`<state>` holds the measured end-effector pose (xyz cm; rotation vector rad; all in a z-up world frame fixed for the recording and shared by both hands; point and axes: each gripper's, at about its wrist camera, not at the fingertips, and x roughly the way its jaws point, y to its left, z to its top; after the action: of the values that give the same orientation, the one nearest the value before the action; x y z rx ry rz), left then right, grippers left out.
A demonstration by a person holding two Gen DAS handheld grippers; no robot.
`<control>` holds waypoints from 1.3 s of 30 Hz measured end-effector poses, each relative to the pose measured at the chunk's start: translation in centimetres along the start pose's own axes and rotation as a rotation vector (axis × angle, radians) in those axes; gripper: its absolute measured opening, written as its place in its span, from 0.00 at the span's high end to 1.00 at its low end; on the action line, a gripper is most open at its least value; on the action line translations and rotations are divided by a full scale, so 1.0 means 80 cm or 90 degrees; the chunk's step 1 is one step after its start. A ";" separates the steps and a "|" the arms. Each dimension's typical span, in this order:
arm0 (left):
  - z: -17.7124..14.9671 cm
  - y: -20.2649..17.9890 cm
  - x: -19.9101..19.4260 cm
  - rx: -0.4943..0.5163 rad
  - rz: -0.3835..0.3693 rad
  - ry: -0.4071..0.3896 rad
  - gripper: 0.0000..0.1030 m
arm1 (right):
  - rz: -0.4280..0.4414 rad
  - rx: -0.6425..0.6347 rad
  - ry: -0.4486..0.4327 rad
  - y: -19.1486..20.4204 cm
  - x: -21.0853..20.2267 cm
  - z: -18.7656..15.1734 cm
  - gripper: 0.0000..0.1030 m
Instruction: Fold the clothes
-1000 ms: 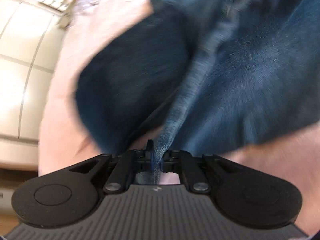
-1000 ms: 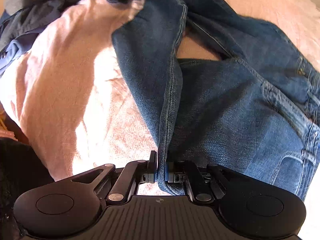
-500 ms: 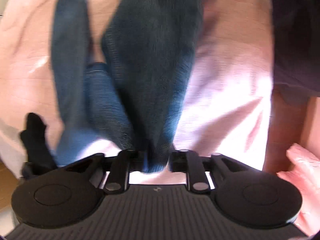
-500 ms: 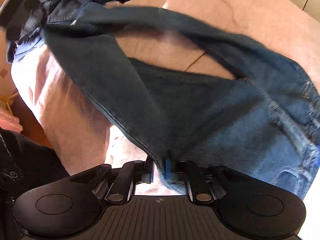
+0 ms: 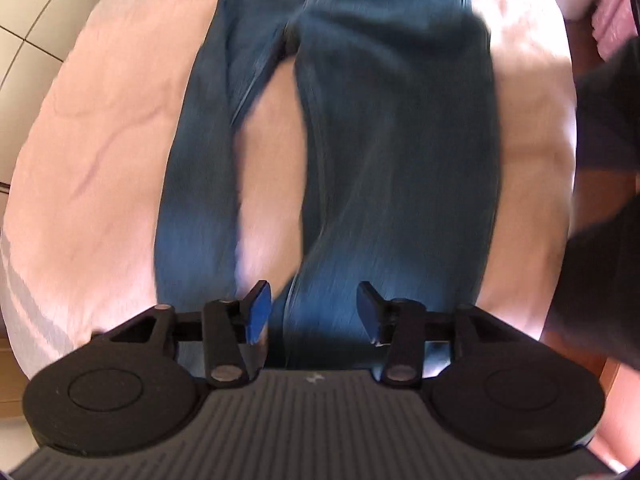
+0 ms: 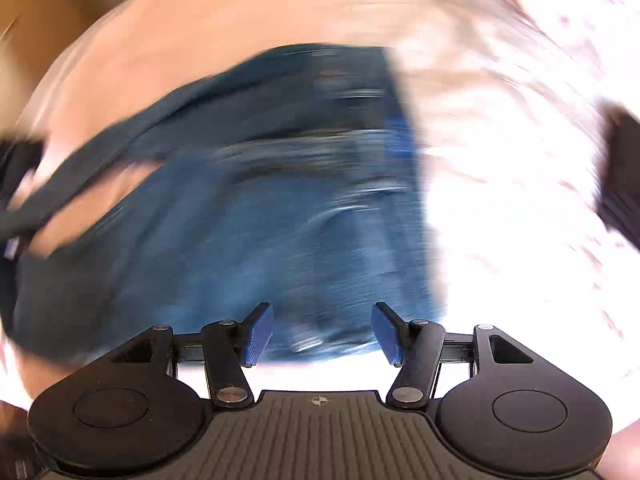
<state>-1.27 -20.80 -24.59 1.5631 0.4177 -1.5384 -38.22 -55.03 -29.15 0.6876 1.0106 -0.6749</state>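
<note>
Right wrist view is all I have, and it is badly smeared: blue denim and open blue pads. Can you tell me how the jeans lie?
Observer: In the left wrist view the jeans lie lengthwise on the pink blanket, both legs running toward the camera with a gap of blanket between them.
Operator: Is the left hand-held gripper gripping a leg?
Observer: No. The left hand-held gripper is open, its pads apart over the end of the wider leg.
Operator: And mine, the right one?
Observer: The right hand-held gripper is open too, with denim behind the gap between its pads.
Operator: Anything else near the jeans?
Observer: A dark garment sits at the blanket's right edge in the left view.
</note>
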 end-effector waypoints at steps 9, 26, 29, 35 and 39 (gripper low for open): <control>0.229 -0.122 0.040 0.007 -0.044 -0.157 0.41 | 0.212 0.031 0.066 -0.116 0.101 0.022 0.39; 0.392 -0.250 0.148 0.172 0.011 -0.171 0.78 | 0.433 0.075 0.088 -0.137 0.170 0.122 0.72; 0.395 -0.248 0.135 0.177 -0.013 -0.186 0.85 | 0.417 0.064 0.102 -0.140 0.172 0.126 0.93; 0.446 -0.251 0.080 0.178 -0.091 -0.261 0.87 | 0.414 0.051 0.076 -0.175 0.095 0.132 0.95; 0.481 -0.272 0.060 0.189 -0.146 -0.303 0.87 | 0.379 0.078 0.069 -0.228 0.049 0.112 0.95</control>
<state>-41.15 -39.53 -30.64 1.3310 0.1009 -2.1602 -46.18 -73.79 -33.00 1.0829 0.8057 -0.1797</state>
